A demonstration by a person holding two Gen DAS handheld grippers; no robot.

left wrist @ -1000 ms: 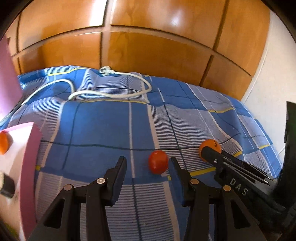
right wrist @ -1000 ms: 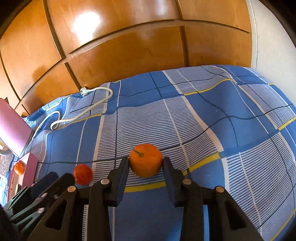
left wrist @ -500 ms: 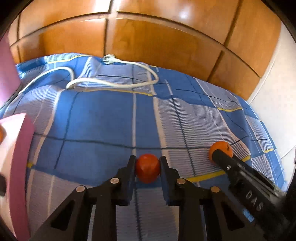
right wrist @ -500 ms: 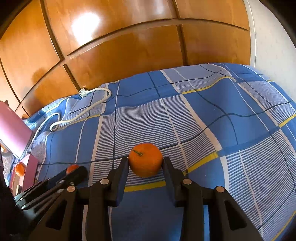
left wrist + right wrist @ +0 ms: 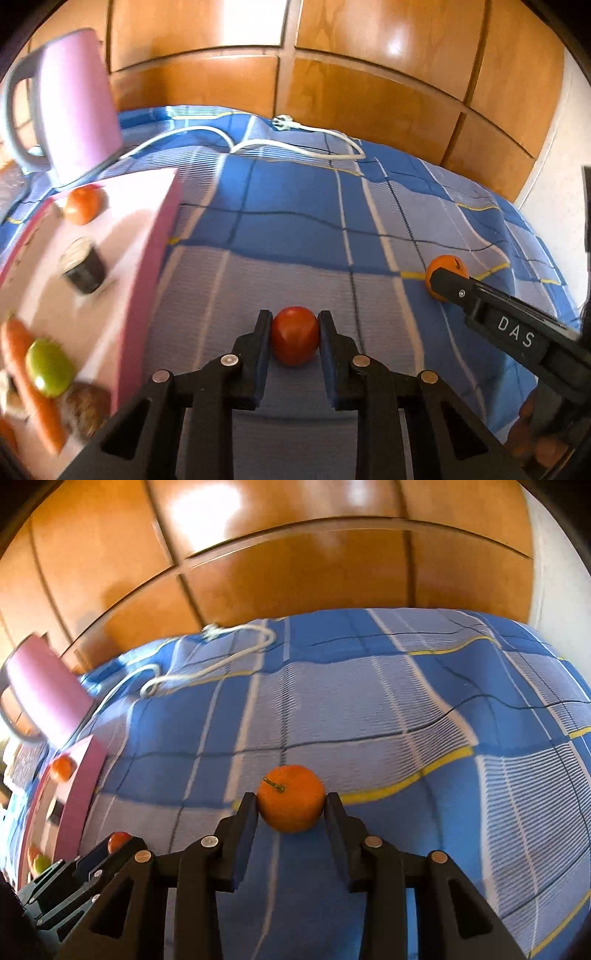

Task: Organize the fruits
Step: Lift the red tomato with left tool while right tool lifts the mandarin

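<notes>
Wood-panelled wardrobe doors (image 5: 369,96) fill the far wall, and in front of them spreads the bed (image 5: 295,221) under its blue checked cover. At the left edge stands a pink kettle (image 5: 74,107), its white cable (image 5: 295,147) looping across the far side of the bed. Just nearer sits the pink tray (image 5: 147,236), carrying a tomato (image 5: 82,204), a dark cup (image 5: 83,269), a carrot (image 5: 29,384) and a green fruit (image 5: 50,367). Now the action: the left gripper (image 5: 294,338) has its fingers clamped on a red tomato (image 5: 294,339), near centre, right of the tray. Over to the right, the right gripper (image 5: 290,812) has its fingers pressed on both sides of an orange (image 5: 290,797), stem showing.
</notes>
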